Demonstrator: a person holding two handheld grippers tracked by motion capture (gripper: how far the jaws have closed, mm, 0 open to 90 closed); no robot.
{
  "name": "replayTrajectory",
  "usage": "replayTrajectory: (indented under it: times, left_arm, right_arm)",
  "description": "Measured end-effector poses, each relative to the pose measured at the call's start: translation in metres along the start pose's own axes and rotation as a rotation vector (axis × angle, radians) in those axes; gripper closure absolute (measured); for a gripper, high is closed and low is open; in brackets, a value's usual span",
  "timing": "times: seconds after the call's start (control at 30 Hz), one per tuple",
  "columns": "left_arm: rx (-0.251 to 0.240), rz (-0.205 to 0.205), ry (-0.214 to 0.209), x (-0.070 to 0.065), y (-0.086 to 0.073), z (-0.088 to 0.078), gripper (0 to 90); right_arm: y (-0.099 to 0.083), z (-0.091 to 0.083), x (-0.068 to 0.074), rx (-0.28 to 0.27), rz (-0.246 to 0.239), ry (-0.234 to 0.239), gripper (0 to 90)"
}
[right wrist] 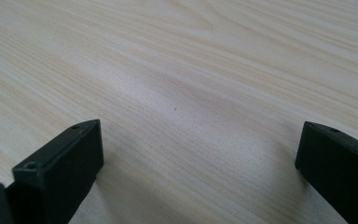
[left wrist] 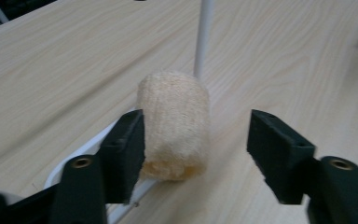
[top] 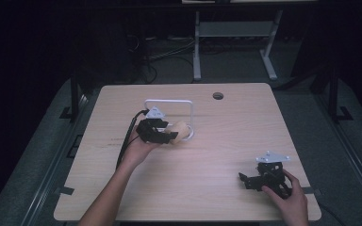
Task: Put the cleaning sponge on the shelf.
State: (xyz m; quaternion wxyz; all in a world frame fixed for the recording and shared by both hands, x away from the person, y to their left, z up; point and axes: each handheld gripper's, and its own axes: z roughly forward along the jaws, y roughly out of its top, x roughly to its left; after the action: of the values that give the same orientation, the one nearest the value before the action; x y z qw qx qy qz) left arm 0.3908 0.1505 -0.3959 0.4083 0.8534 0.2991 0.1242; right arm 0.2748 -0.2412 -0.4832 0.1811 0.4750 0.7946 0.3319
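Note:
A beige, rough-textured roll (left wrist: 175, 123) stands upright on the wooden table (top: 207, 179), just in front of a white wire frame (top: 169, 100). My left gripper (left wrist: 196, 135) is open around the roll: one jaw lies against its side, the other stands well apart from it. In the high view the left gripper (top: 169, 134) sits left of centre with the roll (top: 181, 129) at its tips. The frame's thin white post (left wrist: 203, 37) rises behind the roll. My right gripper (top: 245, 181) rests at the near right, held by a hand. It is open (right wrist: 198, 154) over bare wood, nothing between its jaws.
A round cable hole (top: 218, 96) sits near the table's far edge. Beyond the table stand the white legs of another desk (top: 197, 47) and cables on the dark floor. A black cable (top: 127, 139) trails from the left gripper.

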Motion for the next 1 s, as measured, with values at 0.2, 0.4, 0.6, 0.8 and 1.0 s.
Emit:
replayTrajectory:
  times: [0.2,0.4,0.6,0.8,1.0]
  left_arm:
    - [0.007,0.014,-0.041,-0.009,-0.005,-0.006,66.2]
    - [0.033,0.019,-0.1,-0.015,-0.01,0.0,89.9]
    - [0.083,0.031,-0.133,-0.021,-0.018,0.015,89.9]
    - [0.107,0.02,-0.136,-0.021,-0.026,0.028,89.8]
    - [0.104,0.016,-0.113,-0.018,-0.031,0.036,89.8]
  right_arm:
    - [0.0,0.0,0.0,0.002,0.003,0.0,0.7]
    - [0.0,0.0,0.0,0.0,0.0,0.0,0.7]
    - [0.0,0.0,0.0,0.0,0.0,0.0,0.7]
    - [0.0,0.0,0.0,0.0,0.0,0.0,0.7]
    - [0.0,0.0,0.0,0.0,0.0,0.0,0.7]
